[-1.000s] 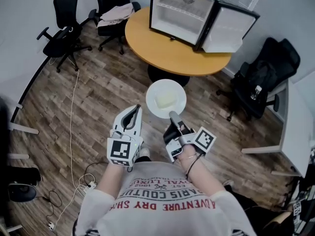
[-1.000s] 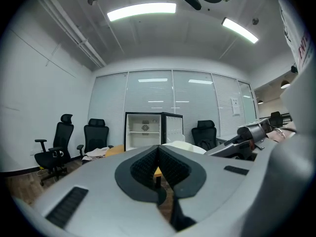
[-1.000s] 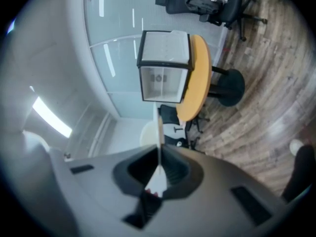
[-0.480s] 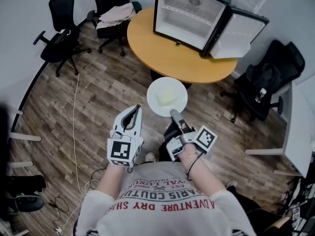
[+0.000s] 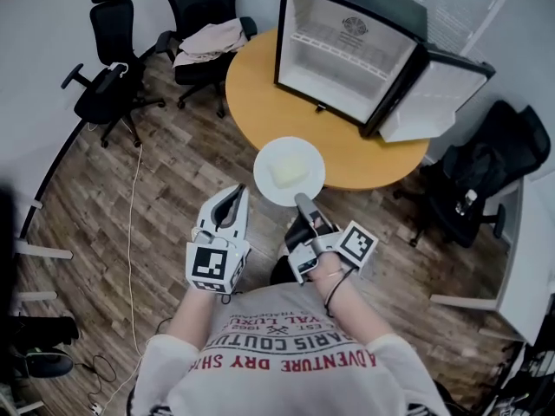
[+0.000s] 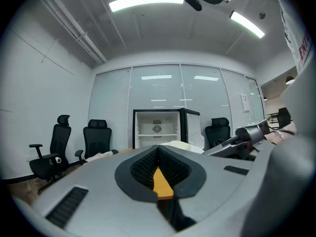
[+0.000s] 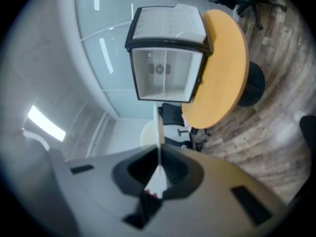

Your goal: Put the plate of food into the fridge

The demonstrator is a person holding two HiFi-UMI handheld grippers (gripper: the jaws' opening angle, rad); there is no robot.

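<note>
A white plate [image 5: 289, 172] with a pale block of food [image 5: 289, 172] on it hangs in the air by the near edge of the round wooden table [image 5: 260, 94]. My right gripper [image 5: 303, 204] is shut on the plate's near rim; in the right gripper view the plate [image 7: 159, 132] shows edge-on between the jaws. My left gripper [image 5: 231, 199] is shut and holds nothing, left of the plate. The small black fridge [image 5: 347, 55] stands on the table with its door [image 5: 434, 98] swung open to the right and its white shelves bare; it also shows as the fridge [image 6: 158, 130] and the fridge [image 7: 165, 68].
Black office chairs [image 5: 113, 59] stand at the far left, one [image 5: 204, 16] with clothes on it. Another chair [image 5: 477, 180] sits at the right beside a white desk [image 5: 533, 250]. A white cable [image 5: 130, 232] runs over the wood floor at the left.
The table and fridge have come closer in the head view. The plate now overlaps the table's near edge. Both grippers keep their grip and spacing.
</note>
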